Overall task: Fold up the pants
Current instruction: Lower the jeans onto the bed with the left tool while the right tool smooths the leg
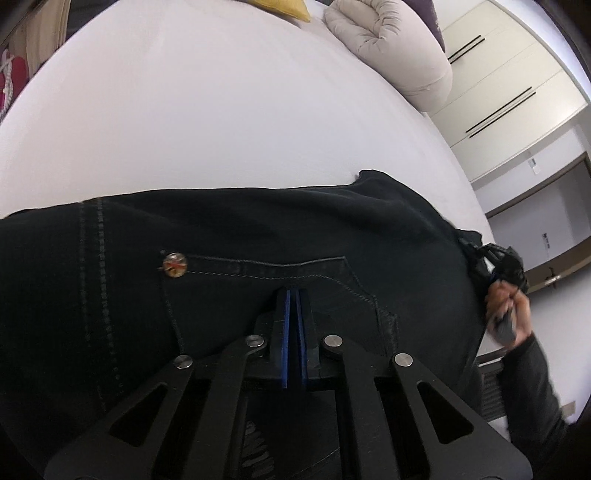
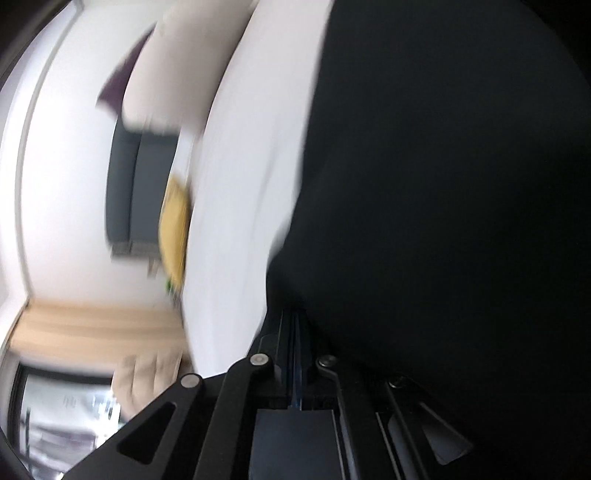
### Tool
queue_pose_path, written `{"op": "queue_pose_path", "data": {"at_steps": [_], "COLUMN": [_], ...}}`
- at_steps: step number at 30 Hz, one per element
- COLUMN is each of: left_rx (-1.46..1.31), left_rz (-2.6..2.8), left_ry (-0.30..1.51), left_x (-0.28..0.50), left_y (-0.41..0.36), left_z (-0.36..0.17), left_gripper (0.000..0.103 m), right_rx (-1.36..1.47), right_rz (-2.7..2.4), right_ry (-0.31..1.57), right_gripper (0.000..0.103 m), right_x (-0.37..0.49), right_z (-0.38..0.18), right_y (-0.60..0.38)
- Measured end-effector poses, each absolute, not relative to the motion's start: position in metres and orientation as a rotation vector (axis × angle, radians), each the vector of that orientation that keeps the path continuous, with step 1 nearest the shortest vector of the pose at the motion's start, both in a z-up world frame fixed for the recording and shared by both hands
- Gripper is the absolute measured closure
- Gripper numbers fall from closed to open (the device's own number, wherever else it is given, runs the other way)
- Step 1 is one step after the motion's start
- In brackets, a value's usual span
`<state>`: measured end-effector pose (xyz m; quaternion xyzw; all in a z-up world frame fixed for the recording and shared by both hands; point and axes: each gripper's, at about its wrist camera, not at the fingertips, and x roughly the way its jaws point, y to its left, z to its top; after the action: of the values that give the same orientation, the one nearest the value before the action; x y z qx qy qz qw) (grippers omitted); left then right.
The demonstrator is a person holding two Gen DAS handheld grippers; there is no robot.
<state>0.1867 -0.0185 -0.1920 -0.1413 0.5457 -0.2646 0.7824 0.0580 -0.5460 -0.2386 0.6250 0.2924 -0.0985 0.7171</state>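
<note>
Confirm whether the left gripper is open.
No: the left gripper is shut, its blue pads pressed together over the black denim pants.

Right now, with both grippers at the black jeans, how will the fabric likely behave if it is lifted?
The black jeans will probably sag between grips, since soft creases already ripple the cloth. The thick double stitching and metal rivet suggest heavy denim. On the smooth white bedsheet they may slide easily. The left gripper looks shut over the pocket; the right gripper seems to pinch an edge.

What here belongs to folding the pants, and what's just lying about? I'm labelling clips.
Job: black pants; left gripper; right gripper, both shut on the fabric.
Lying about: rolled duvet; yellow pillow; white bed.
</note>
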Motion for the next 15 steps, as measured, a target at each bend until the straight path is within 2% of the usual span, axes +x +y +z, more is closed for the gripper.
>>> {"op": "queue_pose_path", "data": {"at_steps": [6, 7, 8, 11, 15], "left_rx": [-0.332, -0.323, -0.328, -0.373, -0.342], "left_rz": [-0.522, -0.500, -0.488, -0.574, -0.742], "left_ry": [1.172, 1.173, 1.169, 1.132, 1.144], "left_x": [0.184, 0.181, 0.179, 0.178, 0.186], "left_y": [0.003, 0.006, 0.004, -0.020, -0.102], "left_z": [-0.185, -0.179, -0.172, -0.151, -0.146], "left_gripper": [0.097, 0.097, 0.097, 0.097, 0.097], "right_rx": [1.293, 1.281, 1.265, 1.231, 1.236], "right_rz": [-0.554, -0.603, -0.638, -0.438, 0.014], "right_ry": [0.523, 0.510, 0.489, 0.504, 0.691], "right_gripper": [0.103, 0.102, 0.097, 0.097, 0.097], "right_x": [0.014, 0.003, -0.008, -0.005, 0.032], "right_z": [-0.210, -0.201, -0.188, -0.167, -0.183], "right_y": [-0.644, -0.652, -0.651, -0.609, -0.472]}}
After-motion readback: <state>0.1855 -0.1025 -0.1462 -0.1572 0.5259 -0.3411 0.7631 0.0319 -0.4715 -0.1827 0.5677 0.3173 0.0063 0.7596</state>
